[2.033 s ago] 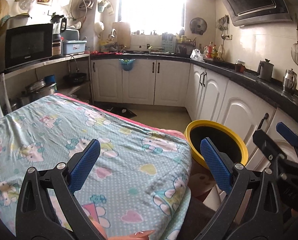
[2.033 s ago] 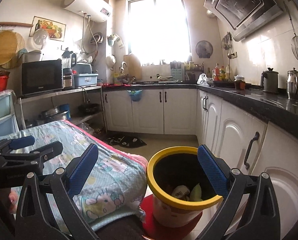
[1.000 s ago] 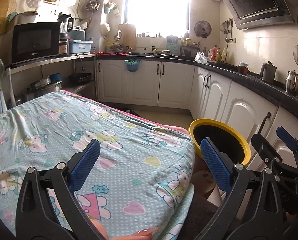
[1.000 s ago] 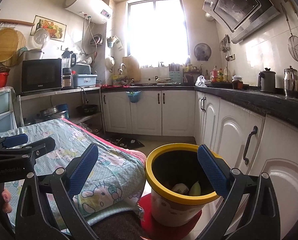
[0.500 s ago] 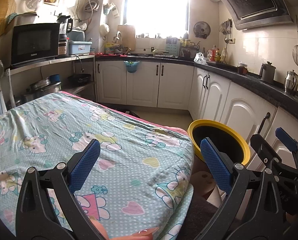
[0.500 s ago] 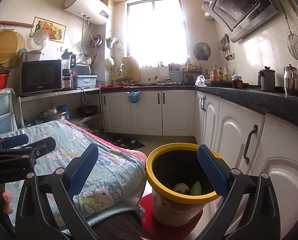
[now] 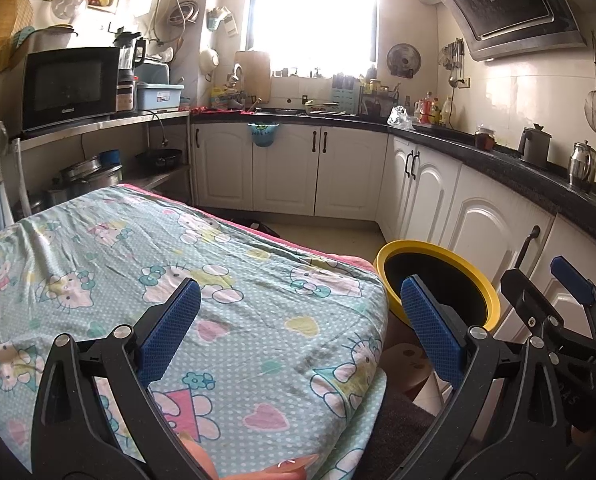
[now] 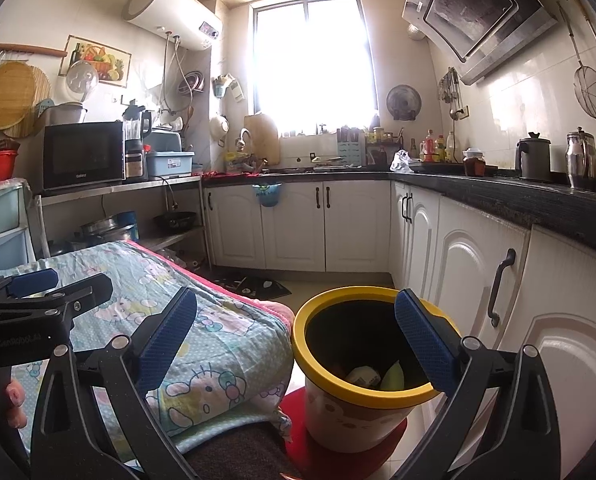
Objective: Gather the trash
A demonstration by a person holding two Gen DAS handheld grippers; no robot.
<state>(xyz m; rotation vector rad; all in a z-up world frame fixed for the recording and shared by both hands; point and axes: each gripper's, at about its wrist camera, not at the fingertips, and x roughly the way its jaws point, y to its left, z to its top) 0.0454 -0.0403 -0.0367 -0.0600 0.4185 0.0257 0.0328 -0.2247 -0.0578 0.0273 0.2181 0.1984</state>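
Kitchen scene seen from two hand-held grippers. The left gripper (image 7: 298, 320) hovers above a table covered by a pale green cartoon-print cloth (image 7: 177, 264); its blue-padded fingers (image 7: 169, 330) stand wide apart with nothing between them. The part of the cloth in view carries no loose item. The right gripper (image 8: 298, 336) is held beside the table edge and above a waste bin with a yellow rim (image 8: 322, 376); its jaws are likewise spread wide and hold nothing. In the left wrist view the right gripper (image 7: 554, 292) appears at the right edge, just beside the bin (image 7: 486, 288); in the right wrist view the left gripper (image 8: 45, 284) appears at the left edge, over the cloth (image 8: 225, 352).

The bin stands on a red mat (image 8: 298, 440) on the floor, between the table corner and the white lower cabinets (image 8: 478, 280). Inside it lie pieces of trash: a white crumpled piece (image 8: 362, 376) and, touching it on the right, a pale green piece (image 8: 394, 376). Their exact nature cannot be told.

Background: a black microwave (image 8: 83, 156) on a shelf at left, a bright window (image 8: 314, 64) over the sink, a dark counter (image 8: 518, 196) along the right wall bearing two metal jugs (image 8: 582, 158), and an extractor hood (image 8: 474, 16) above. A fingertip (image 8: 15, 394) of the person shows at the lower left of the right wrist view.
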